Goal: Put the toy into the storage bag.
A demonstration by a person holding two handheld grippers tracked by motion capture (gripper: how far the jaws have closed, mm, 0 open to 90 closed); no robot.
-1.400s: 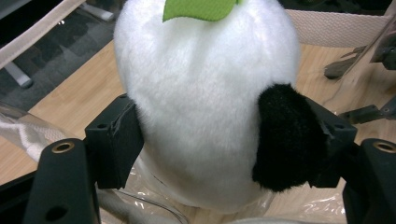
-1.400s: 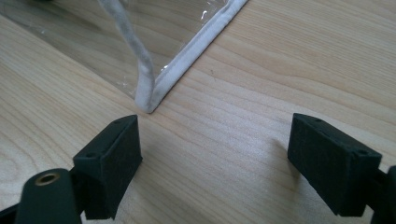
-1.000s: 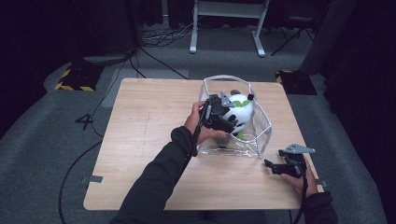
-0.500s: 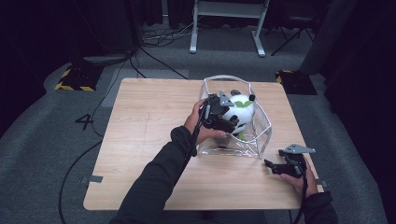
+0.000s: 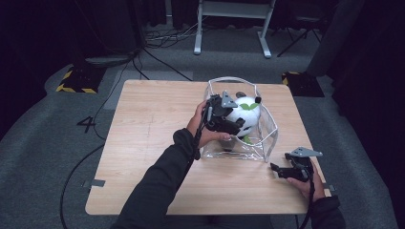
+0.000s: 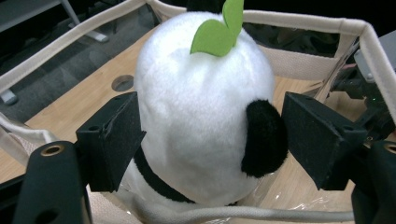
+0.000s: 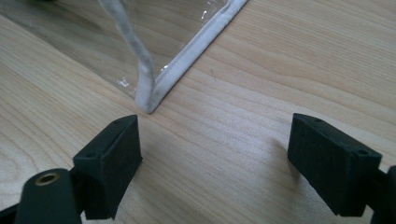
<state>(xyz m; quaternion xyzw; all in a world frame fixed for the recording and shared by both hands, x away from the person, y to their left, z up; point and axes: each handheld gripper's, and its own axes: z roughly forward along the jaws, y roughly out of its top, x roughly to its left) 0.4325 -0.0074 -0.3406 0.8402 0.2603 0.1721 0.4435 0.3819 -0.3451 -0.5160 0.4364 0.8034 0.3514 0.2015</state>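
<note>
White plush fills the middle of the left gripper view: a panda toy (image 6: 201,116) with a green leaf (image 6: 217,30) on top sits between the left gripper's (image 6: 210,135) jaws. The jaws have just been opening; the left pad lies against the plush, while the right pad stands just off the toy's black ear (image 6: 264,137). In the high view, right of centre, the toy (image 5: 244,116) sits inside a clear bag (image 5: 265,138) with white piping on the wooden counter (image 5: 153,119). At lower right of that view, the right gripper (image 5: 277,170) rests with its jaws wide apart over bare wood, just beside the bag's corner (image 7: 148,105).
</note>
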